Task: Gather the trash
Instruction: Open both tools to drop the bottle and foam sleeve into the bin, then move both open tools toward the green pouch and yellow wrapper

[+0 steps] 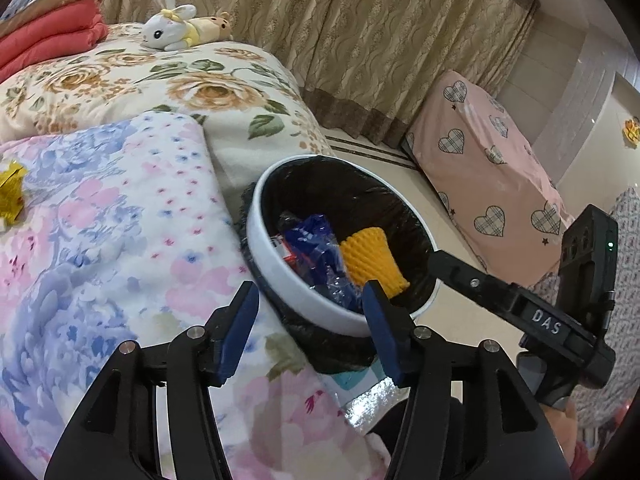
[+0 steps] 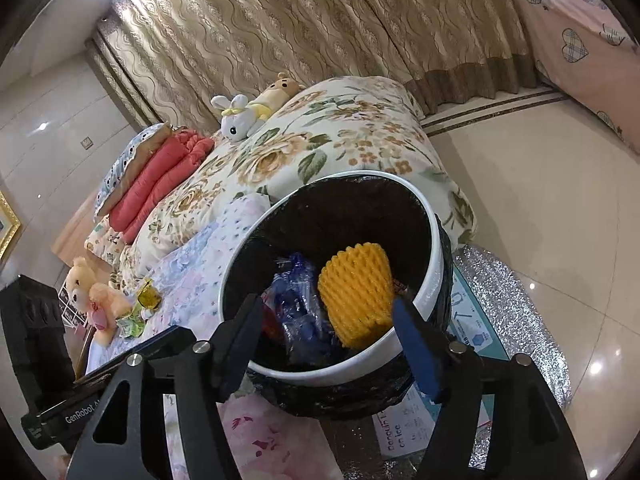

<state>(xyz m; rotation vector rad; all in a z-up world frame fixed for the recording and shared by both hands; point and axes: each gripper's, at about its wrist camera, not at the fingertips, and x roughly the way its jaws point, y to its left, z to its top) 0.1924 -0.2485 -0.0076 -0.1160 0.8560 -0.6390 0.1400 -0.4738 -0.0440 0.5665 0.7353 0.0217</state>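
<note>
Both of my grippers, left and right, hang above the near rim of one white bin, jaws apart and holding nothing. Inside the bin's black liner I count two pieces of trash: one yellow foam net and one blue wrapper; one gold wrapper lies left of the bin on the pastel quilt. Beyond the bin: one floral bed, one plush rabbit, beige curtains, and a tiled floor.

Bright, even indoor light; glare spots on glossy floor; sharp focus; strong fisheye bending, dark corners.
</note>
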